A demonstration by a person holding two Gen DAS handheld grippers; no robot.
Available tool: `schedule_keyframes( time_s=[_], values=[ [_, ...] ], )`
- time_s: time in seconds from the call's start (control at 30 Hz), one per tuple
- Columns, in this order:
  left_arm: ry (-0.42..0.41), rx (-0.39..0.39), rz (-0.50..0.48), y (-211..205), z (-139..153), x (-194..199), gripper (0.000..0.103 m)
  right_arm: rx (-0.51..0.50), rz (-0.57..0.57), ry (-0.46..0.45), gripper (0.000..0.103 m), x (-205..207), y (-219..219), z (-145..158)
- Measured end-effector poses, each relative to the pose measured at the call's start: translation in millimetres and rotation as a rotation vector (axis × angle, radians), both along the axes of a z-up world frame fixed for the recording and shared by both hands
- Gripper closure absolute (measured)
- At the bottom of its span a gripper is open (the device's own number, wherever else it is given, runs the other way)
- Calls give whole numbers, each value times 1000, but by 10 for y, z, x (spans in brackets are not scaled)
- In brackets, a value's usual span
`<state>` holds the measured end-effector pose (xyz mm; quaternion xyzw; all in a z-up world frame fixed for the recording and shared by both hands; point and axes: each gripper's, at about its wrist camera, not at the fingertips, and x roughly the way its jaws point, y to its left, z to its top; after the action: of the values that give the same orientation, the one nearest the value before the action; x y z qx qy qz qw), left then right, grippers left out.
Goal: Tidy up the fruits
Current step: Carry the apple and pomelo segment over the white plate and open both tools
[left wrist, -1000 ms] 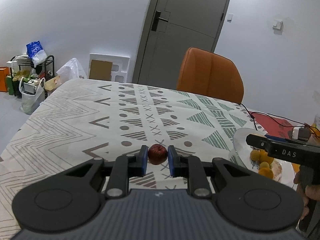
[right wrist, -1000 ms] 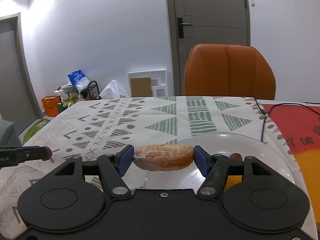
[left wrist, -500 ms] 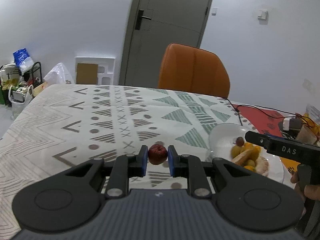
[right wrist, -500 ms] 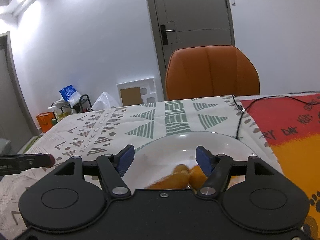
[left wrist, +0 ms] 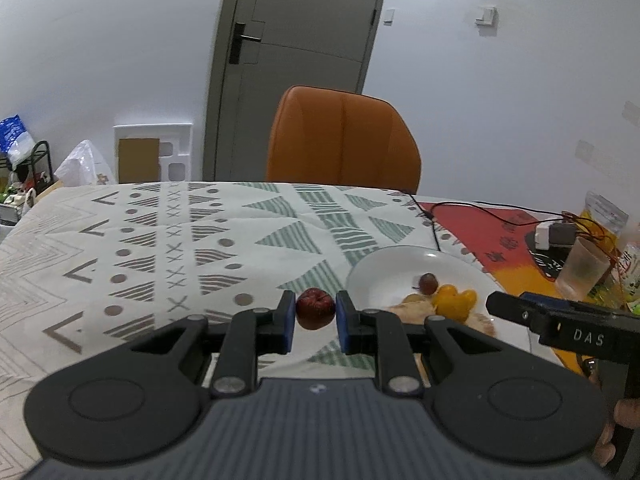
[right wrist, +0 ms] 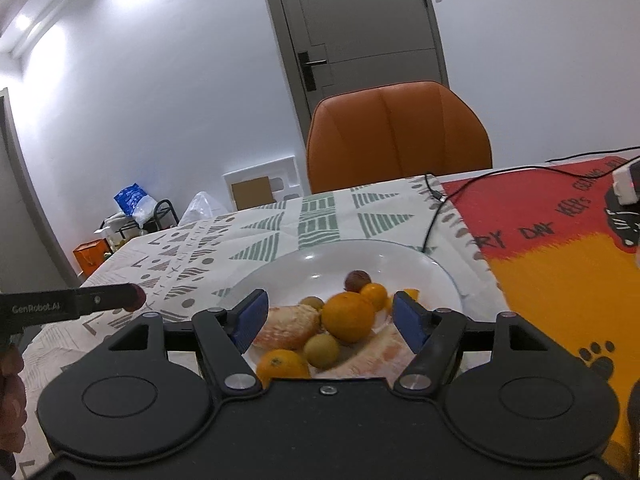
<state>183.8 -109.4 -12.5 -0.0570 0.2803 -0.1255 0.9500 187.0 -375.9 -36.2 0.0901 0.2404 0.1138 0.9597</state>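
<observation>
- My left gripper (left wrist: 315, 316) stays clamped on the red fruit (left wrist: 315, 308), now carried up just left of the plate (left wrist: 384, 268); it goes in next, I judge.
- My right gripper (right wrist: 329, 316) has let go: jaws apart, empty, over the plate, where the pomelo piece (right wrist: 286, 327) now lies.

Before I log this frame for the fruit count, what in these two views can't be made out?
- Near side of the white plate, right wrist view: hidden behind the right gripper's body, so the fruit count is uncertain.
- Same plate, left wrist view: the left gripper, shut on a small red fruit, hides most fruit.
- Items at the far right edge, left wrist view: cut off and blurred.
</observation>
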Motion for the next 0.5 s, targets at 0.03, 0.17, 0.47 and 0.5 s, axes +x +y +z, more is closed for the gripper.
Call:
schedule_keyframes(
  time_s=[0.03, 0.17, 0.47, 0.5],
  values=[
    [0, 1, -6, -32, -3, 7, 83, 6, -1, 2, 34, -14, -20, -4],
    [4, 2, -27, -145, -23, 35, 83, 22, -2, 8, 31, -68, -103, -21],
    [14, 1, -87, -427, -75, 99, 83, 24, -30, 13, 29, -174, -255, -55],
    [15, 1, -94, -457, -82, 103, 83, 27, -30, 15, 29, -179, -267, -60]
  ],
)
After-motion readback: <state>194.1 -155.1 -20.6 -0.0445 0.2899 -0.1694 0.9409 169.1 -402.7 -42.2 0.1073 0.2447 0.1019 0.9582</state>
